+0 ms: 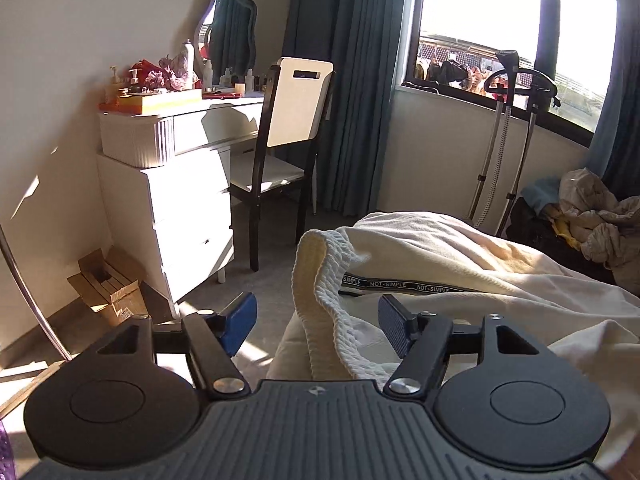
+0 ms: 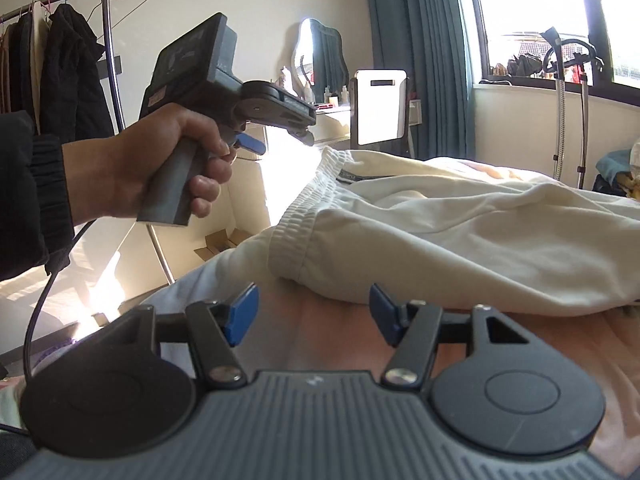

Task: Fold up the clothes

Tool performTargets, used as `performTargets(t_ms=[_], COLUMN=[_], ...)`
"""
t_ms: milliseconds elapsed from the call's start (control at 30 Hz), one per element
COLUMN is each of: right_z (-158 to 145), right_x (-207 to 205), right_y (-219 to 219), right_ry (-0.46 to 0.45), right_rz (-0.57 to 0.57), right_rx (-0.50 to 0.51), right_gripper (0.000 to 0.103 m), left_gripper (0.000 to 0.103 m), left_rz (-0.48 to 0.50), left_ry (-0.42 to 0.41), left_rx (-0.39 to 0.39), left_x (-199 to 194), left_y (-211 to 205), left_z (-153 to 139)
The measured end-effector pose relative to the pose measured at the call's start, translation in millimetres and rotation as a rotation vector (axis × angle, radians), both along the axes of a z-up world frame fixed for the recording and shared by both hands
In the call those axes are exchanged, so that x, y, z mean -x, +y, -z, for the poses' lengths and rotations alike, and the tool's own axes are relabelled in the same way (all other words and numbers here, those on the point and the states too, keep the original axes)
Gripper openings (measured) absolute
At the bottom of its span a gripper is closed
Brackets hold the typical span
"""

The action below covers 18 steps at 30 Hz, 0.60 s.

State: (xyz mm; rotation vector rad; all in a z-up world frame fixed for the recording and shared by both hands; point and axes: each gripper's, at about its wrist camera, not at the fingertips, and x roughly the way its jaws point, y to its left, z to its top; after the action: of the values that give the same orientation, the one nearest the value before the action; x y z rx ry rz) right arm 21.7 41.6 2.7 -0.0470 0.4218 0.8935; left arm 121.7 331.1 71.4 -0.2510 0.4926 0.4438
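The cream pants point(image 1: 460, 256) lay on the bed point(image 2: 320, 320), waistband toward the white dresser point(image 1: 176, 200). The left gripper point(image 1: 316, 322) was wide open around the waistband. The right gripper point(image 2: 312, 312) was wide open, holding nothing. A black band point(image 1: 400, 285) read "NOT-SIMPLE".

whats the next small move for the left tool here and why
Probably ease the left tool forward and shut it on the ribbed waistband of the cream sweatpants. Its jaws stand open with the upright waistband fold between the blue pads, nothing gripped. The right tool is open too, short of the cloth.
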Motion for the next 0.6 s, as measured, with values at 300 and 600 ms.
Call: performTargets(t_ms=[300, 600], right_z=[-23.8, -3.9], right_x=[2.3, -13.6], right_y=[-138.8, -234.9], right_ry=[-0.052, 0.007], right_rz=[0.260, 0.563], right_rx=[-0.002, -0.078], right_gripper=[0.064, 0.068], left_gripper=[0.072, 0.074], left_rz=[0.048, -0.069], left_ry=[-0.098, -0.008], left_rx=[0.477, 0.845], left_x=[56.1, 52.1], left_y=[-91.9, -113.8], left_z=[11.3, 95.9])
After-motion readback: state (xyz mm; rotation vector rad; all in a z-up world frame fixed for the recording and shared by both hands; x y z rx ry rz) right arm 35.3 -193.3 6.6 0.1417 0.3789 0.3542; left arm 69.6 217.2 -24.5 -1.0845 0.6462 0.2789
